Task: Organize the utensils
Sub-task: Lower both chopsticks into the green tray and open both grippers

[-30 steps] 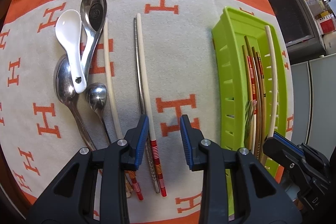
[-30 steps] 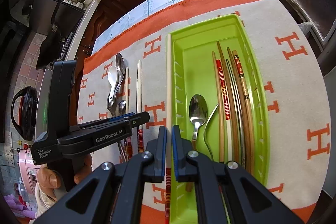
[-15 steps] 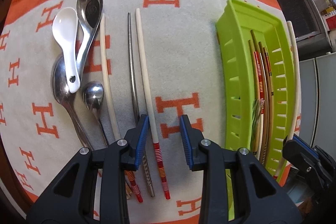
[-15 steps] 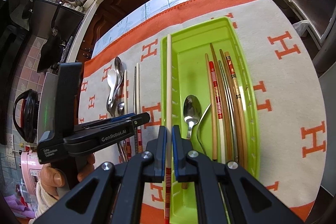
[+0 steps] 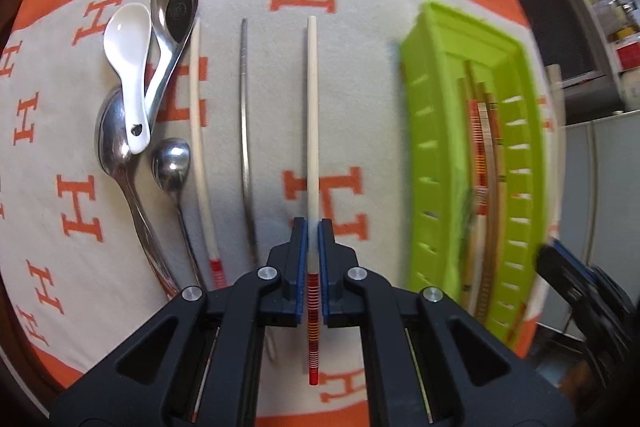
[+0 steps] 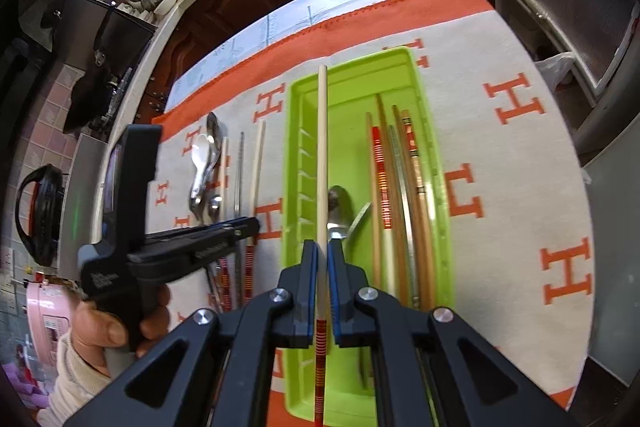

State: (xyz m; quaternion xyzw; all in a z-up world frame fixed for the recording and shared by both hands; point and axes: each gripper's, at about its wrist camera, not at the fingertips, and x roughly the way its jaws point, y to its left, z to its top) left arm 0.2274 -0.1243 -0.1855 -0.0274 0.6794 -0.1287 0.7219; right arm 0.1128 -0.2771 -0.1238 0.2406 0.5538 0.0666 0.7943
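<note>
The cream chopstick (image 6: 322, 147) with red stripes sits pinched in the right gripper (image 6: 322, 259); it hangs over the left side of the green tray (image 6: 440, 195), above a metal spoon (image 6: 339, 205); its long line runs straight ahead from the claw, thin tip far away, striped end near the hand; that matches the tray's long way, so I think it only needs to go down; the left gripper (image 5: 313, 239) squeezes a twin chopstick (image 5: 312, 107) over the orange-and-cream cloth (image 5: 360, 67), tip pointing away too; the tray lies to its right, so the right hand is nearer.
</note>
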